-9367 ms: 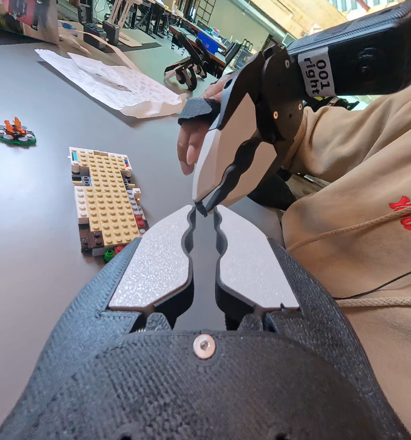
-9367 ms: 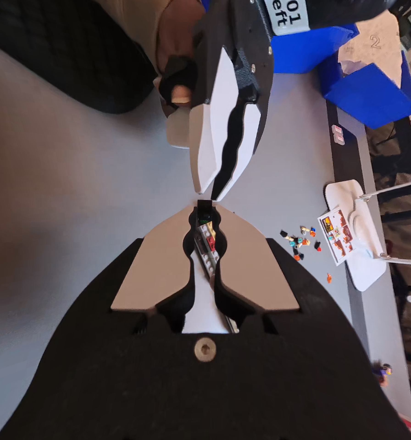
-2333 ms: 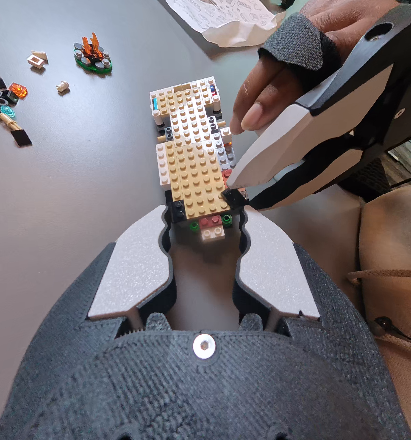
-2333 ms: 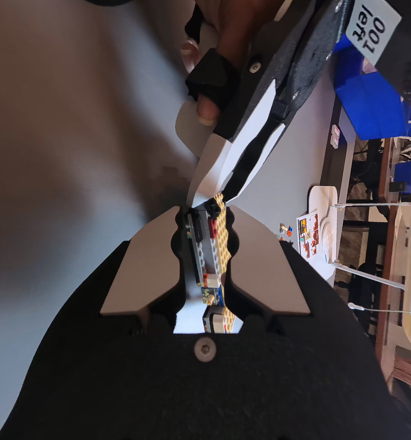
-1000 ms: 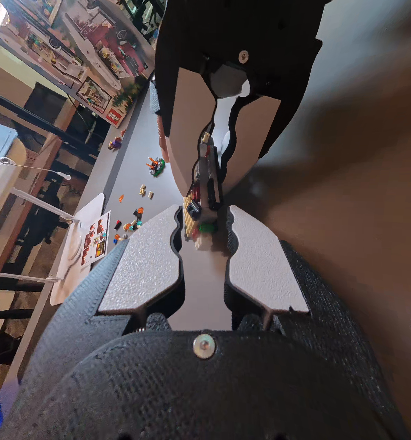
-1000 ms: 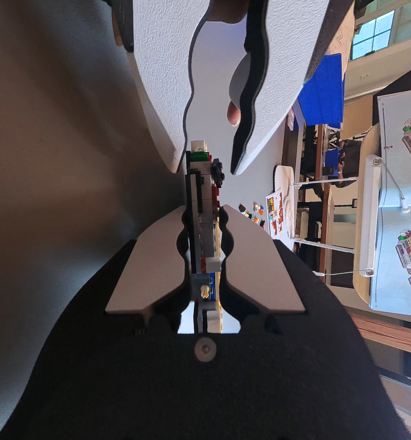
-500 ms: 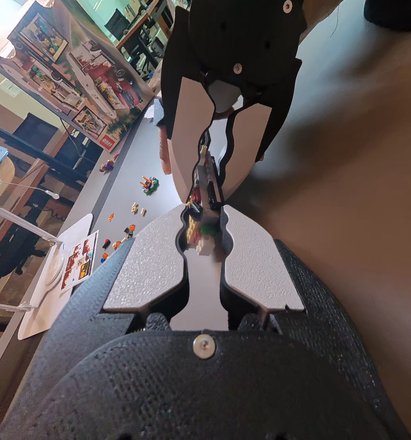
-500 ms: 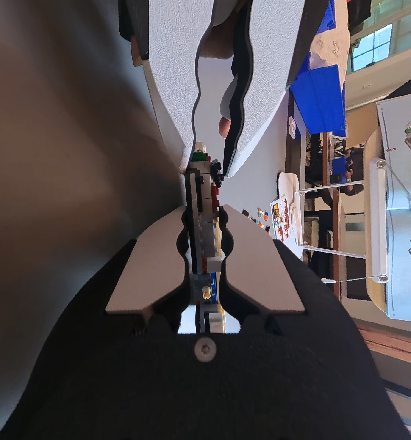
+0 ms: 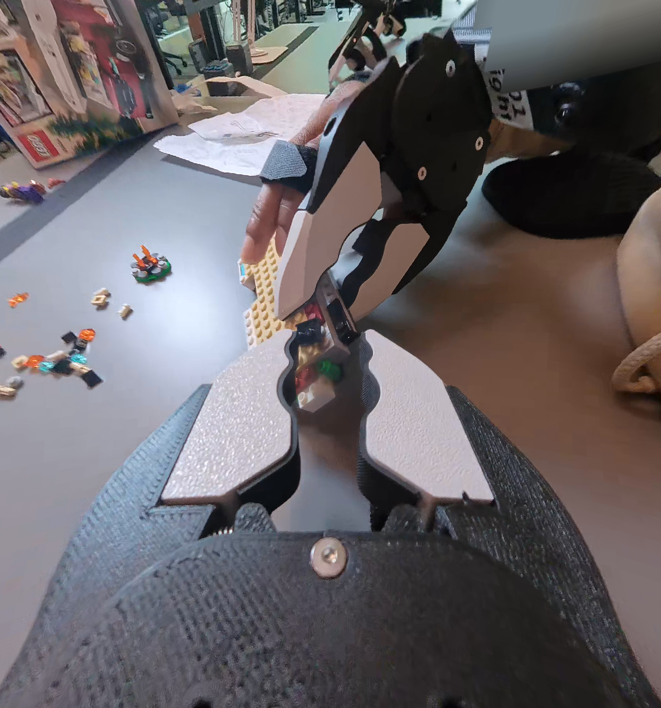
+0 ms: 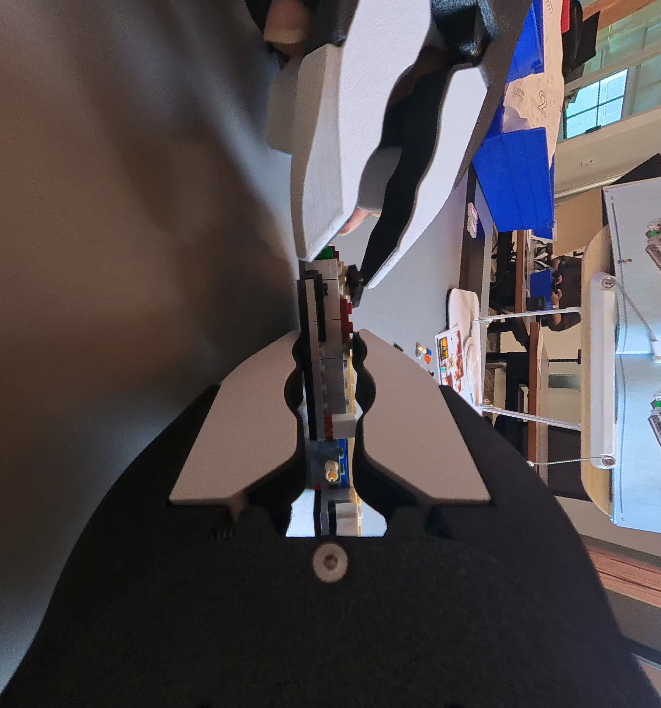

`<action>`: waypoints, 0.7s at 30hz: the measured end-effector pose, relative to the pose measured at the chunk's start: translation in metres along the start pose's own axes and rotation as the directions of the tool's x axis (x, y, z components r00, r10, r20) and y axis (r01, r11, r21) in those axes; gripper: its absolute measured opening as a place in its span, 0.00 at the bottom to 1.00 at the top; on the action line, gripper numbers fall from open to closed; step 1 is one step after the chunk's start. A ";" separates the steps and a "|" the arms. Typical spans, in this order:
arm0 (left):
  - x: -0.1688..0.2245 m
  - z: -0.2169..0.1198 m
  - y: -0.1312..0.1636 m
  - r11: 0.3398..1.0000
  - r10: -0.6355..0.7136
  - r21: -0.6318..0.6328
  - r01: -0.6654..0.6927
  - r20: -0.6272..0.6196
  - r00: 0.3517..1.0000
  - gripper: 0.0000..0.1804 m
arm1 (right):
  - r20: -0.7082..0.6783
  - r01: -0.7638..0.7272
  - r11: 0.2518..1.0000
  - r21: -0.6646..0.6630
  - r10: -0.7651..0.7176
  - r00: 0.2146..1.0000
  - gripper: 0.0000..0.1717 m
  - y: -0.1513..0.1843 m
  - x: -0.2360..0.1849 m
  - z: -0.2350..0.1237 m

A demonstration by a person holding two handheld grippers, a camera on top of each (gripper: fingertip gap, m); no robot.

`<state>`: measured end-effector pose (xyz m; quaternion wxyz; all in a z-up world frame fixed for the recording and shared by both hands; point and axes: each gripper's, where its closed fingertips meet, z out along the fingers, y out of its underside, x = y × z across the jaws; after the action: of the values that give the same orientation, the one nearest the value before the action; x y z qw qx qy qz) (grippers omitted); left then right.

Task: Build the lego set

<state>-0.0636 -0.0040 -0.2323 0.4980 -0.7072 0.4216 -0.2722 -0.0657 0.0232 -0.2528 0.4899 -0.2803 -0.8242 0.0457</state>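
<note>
Loose bricks (image 9: 58, 362) lie scattered at the left of the tabletop (image 9: 168, 214). At centre, the left hand-held gripper (image 9: 327, 339) stands narrowly apart around the near end of the brick model (image 9: 317, 367), contact unclear. The right hand-held gripper (image 10: 327, 337) clamps the model (image 10: 327, 383) edge-on above the tabletop.

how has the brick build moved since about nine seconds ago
Yes. The brick build lay flat on the table then; now it is off the table, tilted on edge, clamped in the right gripper, its end between the left gripper's jaws.
</note>
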 end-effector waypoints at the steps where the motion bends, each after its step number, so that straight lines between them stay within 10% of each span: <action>1: 0.000 0.000 0.000 0.999 -0.032 0.003 0.032 -0.013 0.999 0.16 | -0.003 0.006 1.000 0.000 -0.006 1.000 0.14 0.000 -0.001 0.000; 13: -0.001 0.004 0.006 0.973 -0.230 -0.048 0.227 -0.072 0.970 0.10 | -0.038 0.095 0.995 -0.005 -0.095 0.995 0.14 -0.003 -0.008 0.002; 21: 0.003 0.001 0.004 0.993 -0.114 -0.050 0.111 -0.066 0.991 0.08 | -0.039 0.099 0.995 0.013 -0.098 0.994 0.14 -0.004 -0.010 0.001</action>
<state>-0.0632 -0.0065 -0.2365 0.4505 -0.7315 0.4041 -0.3142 -0.0641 0.0146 -0.2597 0.5093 -0.2366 -0.8271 0.0222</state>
